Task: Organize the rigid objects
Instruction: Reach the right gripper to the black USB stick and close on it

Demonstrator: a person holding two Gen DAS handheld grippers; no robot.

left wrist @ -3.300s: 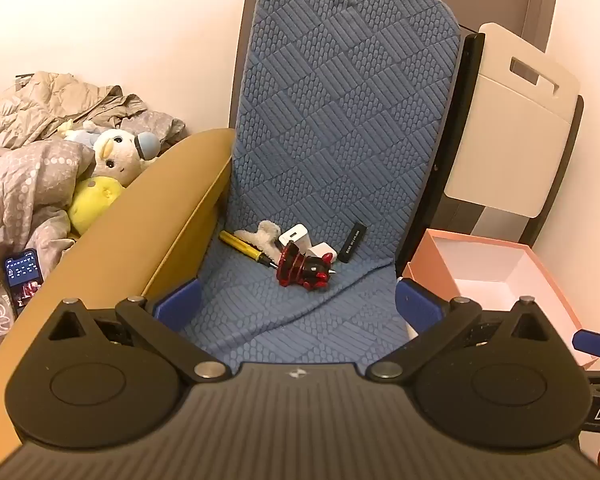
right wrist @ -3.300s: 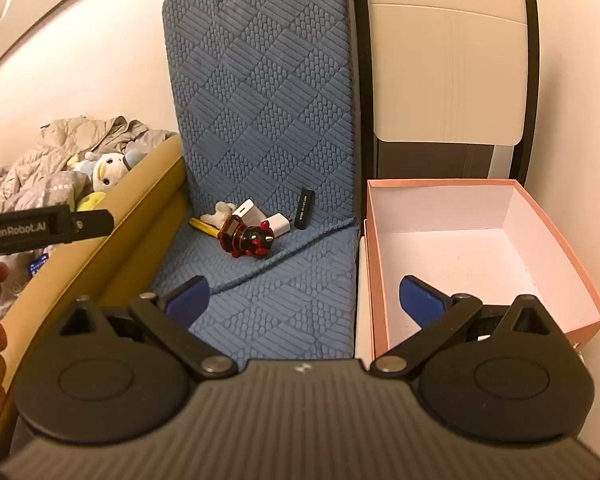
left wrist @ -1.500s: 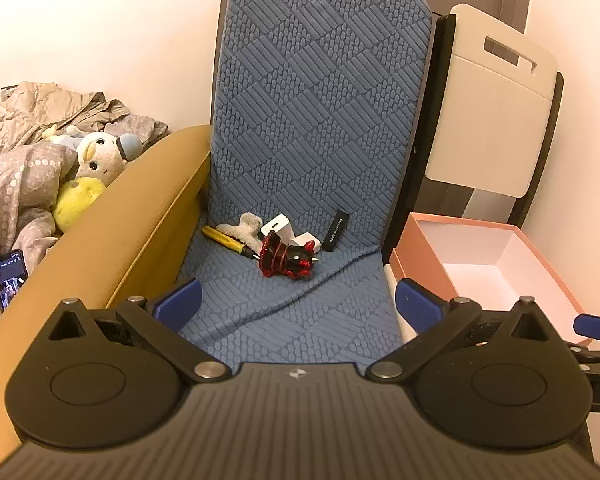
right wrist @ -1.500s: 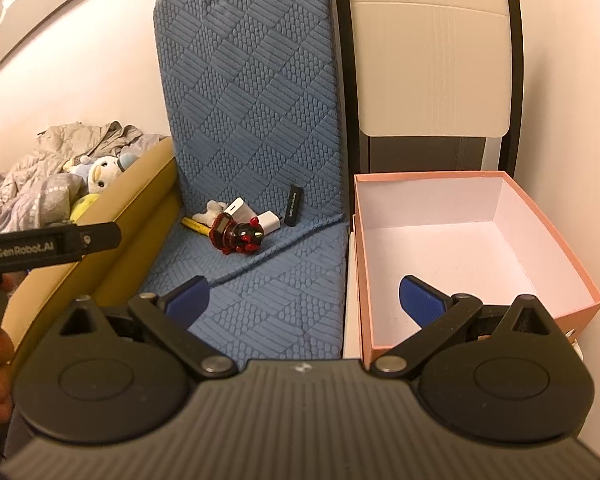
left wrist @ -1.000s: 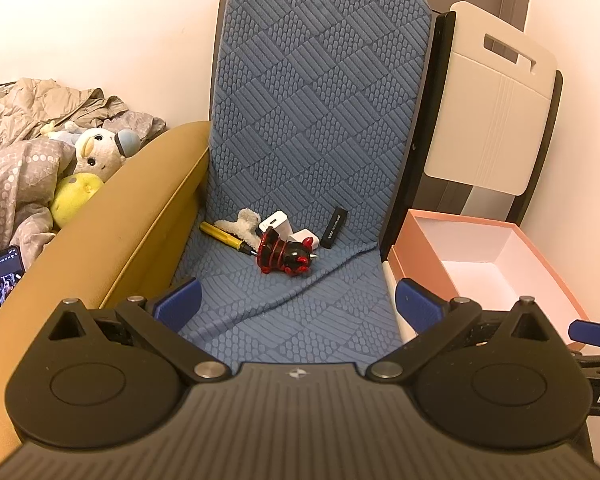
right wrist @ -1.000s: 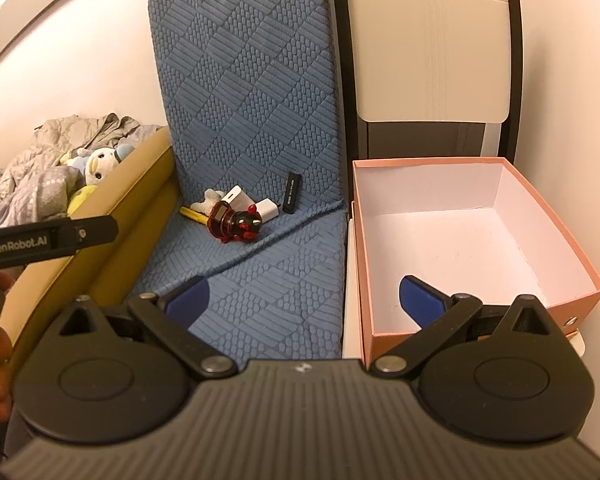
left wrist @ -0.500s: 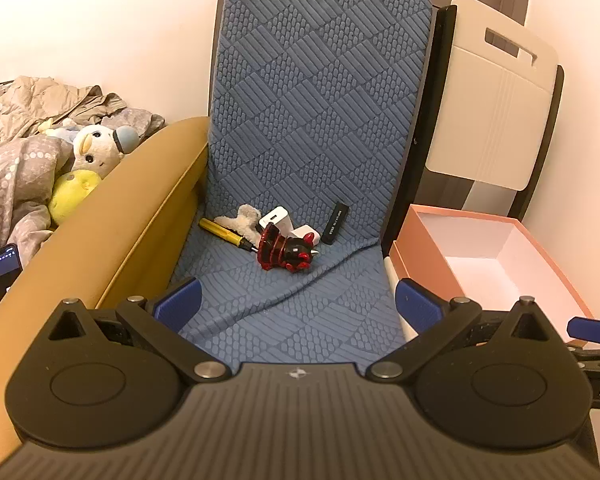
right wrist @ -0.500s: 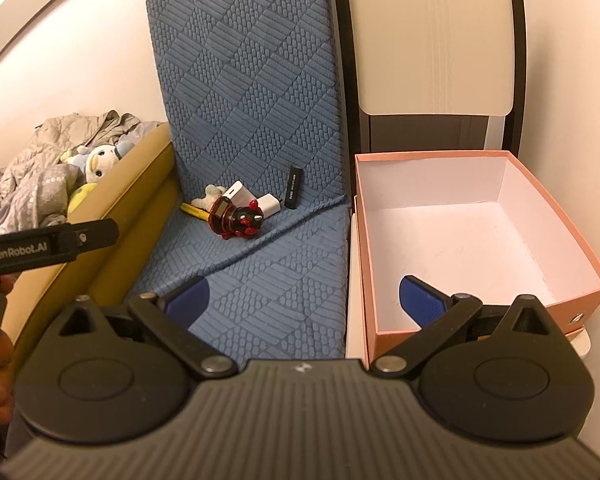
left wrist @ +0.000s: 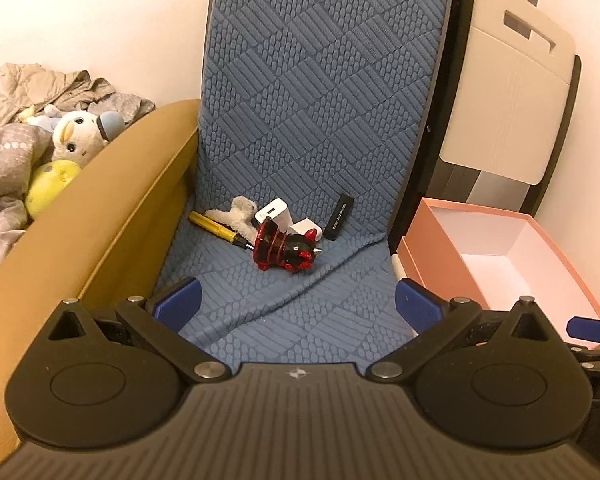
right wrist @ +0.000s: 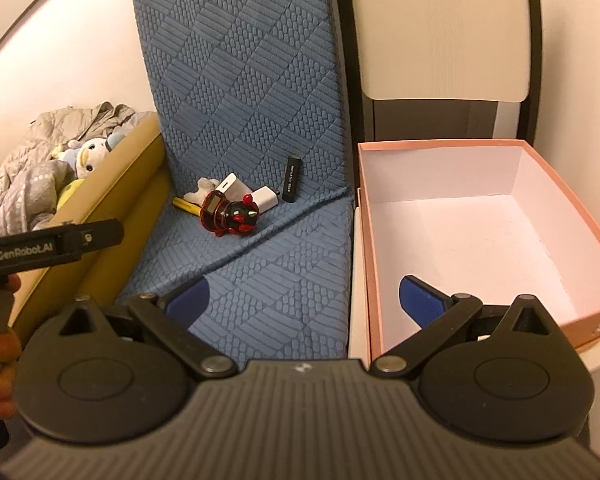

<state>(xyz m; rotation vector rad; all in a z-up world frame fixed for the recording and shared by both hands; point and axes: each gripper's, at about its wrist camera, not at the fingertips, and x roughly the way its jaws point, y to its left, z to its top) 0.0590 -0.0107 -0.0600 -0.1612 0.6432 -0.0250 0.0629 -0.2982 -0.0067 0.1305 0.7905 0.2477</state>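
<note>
Above a blue quilted chair seat, the left gripper is hovering with its jaws spread wide, holding and touching nothing. Beside it, the right gripper is likewise gaping wide and empty, one blue pad over the seat and the other over the pink box. That box is sitting just right of the seat, showing only its bare white inside. Near the seat's back are lying a red and black figurine, two white chargers, a black stick, a yellow tool, perhaps a screwdriver, and a fluffy white item.
</note>
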